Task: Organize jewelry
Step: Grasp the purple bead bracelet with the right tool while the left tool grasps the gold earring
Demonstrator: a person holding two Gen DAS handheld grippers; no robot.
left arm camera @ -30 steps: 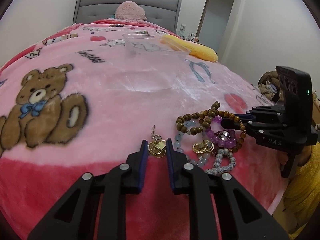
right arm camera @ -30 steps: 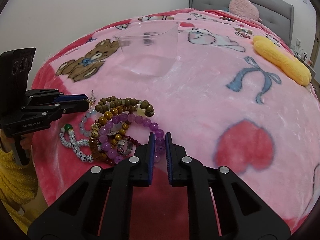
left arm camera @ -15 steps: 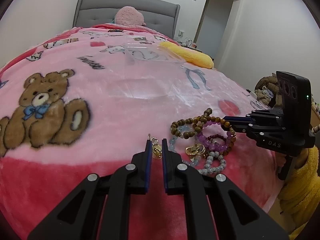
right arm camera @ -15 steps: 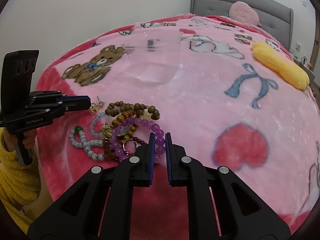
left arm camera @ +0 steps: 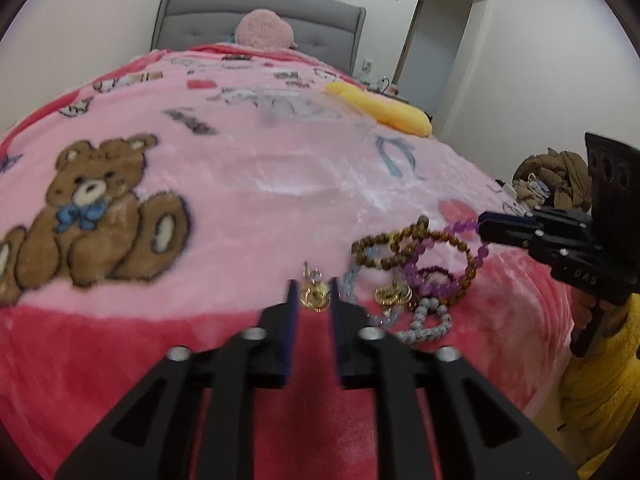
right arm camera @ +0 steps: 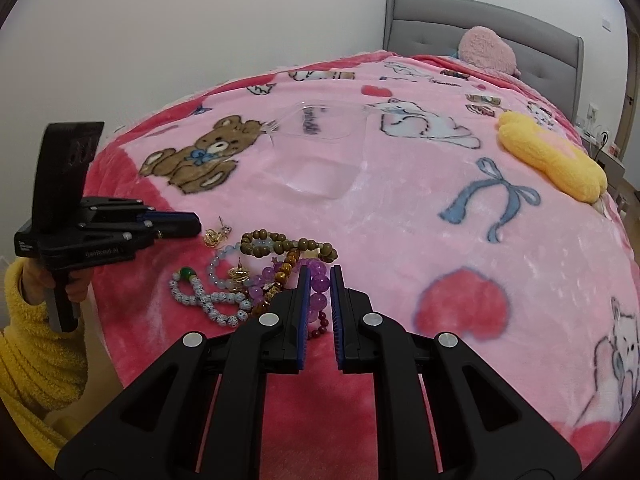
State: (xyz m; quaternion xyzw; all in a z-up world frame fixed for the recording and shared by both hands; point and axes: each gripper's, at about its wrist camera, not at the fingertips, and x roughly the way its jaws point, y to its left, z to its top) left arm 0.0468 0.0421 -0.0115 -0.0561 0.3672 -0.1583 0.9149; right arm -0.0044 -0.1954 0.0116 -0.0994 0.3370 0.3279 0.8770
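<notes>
A pile of jewelry lies on the pink blanket near the bed's foot: a brown bead bracelet [right arm camera: 280, 242], a purple bead bracelet [right arm camera: 316, 280], a white patterned bead strand [right arm camera: 208, 302], a pale blue bracelet [right arm camera: 218, 266] and gold earrings. My left gripper [left arm camera: 312, 294] is open around one gold earring [left arm camera: 316, 296], also seen in the right wrist view [right arm camera: 214, 236]. My right gripper [right arm camera: 319, 280] holds the purple bracelet [left arm camera: 460, 226] between its jaws and lifts part of it off the pile. A clear plastic box [right arm camera: 316, 152] sits farther up the bed.
A yellow plush [right arm camera: 552, 156] lies at the right of the bed, a pink plush [right arm camera: 486, 48] by the grey headboard [right arm camera: 540, 52]. A doorway [left arm camera: 436, 36] and a heap of brown cloth [left arm camera: 552, 180] are beyond the bed's right side.
My left gripper has opened wider around the gold earring. My right gripper has moved in onto the purple bracelet and raised part of it. Both views have lifted a little.
</notes>
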